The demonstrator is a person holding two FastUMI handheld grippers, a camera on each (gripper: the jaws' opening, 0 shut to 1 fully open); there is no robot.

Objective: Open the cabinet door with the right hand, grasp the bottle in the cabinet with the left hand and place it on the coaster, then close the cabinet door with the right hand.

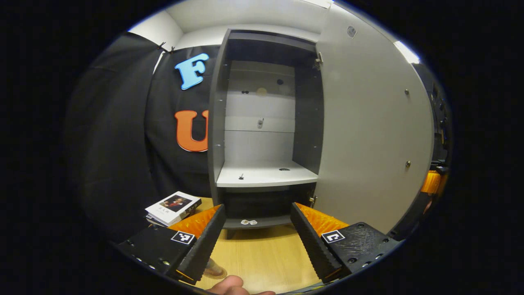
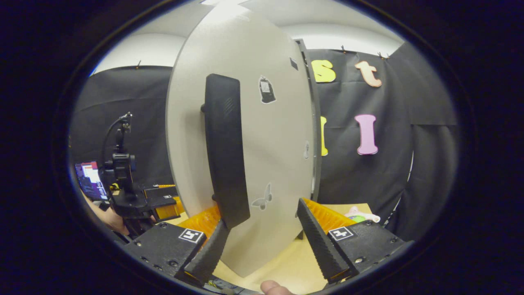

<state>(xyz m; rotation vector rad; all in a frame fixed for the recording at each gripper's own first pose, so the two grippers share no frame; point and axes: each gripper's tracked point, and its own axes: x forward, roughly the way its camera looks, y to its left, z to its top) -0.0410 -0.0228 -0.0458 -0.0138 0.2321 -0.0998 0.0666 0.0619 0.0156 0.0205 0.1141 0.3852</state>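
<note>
The grey cabinet (image 1: 217,123) stands open in the left gripper view, its white shelf (image 1: 266,174) in plain sight with only small dark marks on it. Its door (image 1: 368,135) is swung out to the right. My left gripper (image 1: 258,209) is open, low in front of the cabinet's base. A small pale brown thing (image 1: 213,270) peeks out beside one finger; I cannot tell what it is. In the right gripper view the door's outer face (image 2: 278,135) is close, with its long black handle (image 2: 225,151). My right gripper (image 2: 262,213) is open, the handle's lower end just above one finger.
A stack of books (image 1: 174,207) lies on the wooden table (image 1: 262,254) left of the cabinet. The left gripper and the hand holding it (image 2: 135,196) appear beyond the door's edge, with a screen (image 2: 90,180) behind. A pale toy (image 2: 360,215) lies at the right.
</note>
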